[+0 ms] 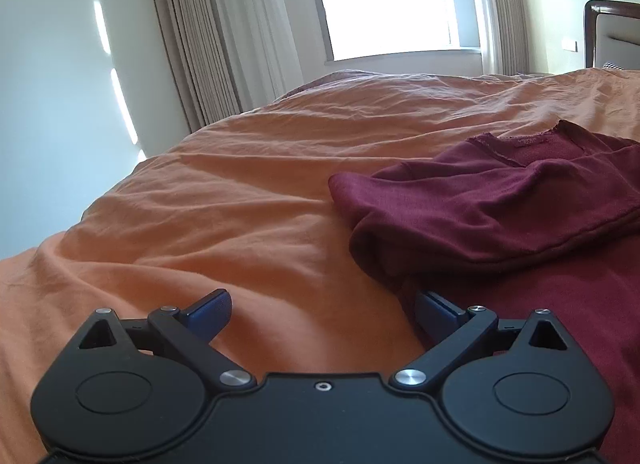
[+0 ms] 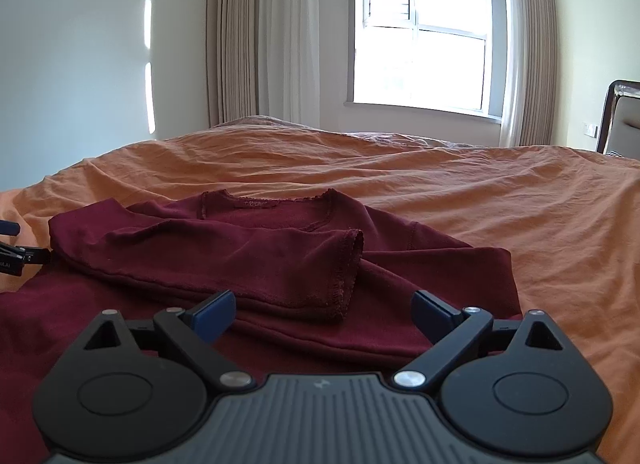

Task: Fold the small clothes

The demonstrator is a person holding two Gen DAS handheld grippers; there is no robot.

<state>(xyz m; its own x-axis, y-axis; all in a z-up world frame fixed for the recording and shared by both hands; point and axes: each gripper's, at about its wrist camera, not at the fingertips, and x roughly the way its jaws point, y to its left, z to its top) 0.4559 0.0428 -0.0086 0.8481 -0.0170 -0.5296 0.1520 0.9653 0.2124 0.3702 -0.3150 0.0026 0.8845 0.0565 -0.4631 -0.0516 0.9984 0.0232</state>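
On the far left of the room there is a white wall (image 2: 72, 64) with bright strips of light on it. Next to it hang long beige curtains (image 2: 256, 36). Then comes a bright window (image 2: 424, 52), and more curtain on its other side. At the far right edge a dark headboard (image 2: 616, 116) peeks in.

A big bed fills the lower part of both views. It has an orange sheet (image 1: 240, 192) with lots of soft wrinkles.

The left gripper (image 1: 322, 314) sits low over the orange sheet. Its two blue pads (image 1: 210, 314) stand wide apart. Nothing is between them but bare sheet. The right-hand pad is just beside the edge of the dark red shirt (image 1: 500, 200), and it is hard to tell if it touches.

The dark red shirt lies flat on the bed, to the right of the left gripper. In the right wrist view the shirt (image 2: 256, 256) spreads out in front, with its neck hole at the far side. One sleeve (image 2: 224, 260) is folded across the middle of the shirt, and its cuff points to the right.

The right gripper (image 2: 324, 314) hangs over the near part of the shirt. Its blue pads are wide apart too. The shirt lies under them, but the pads do not pinch it.
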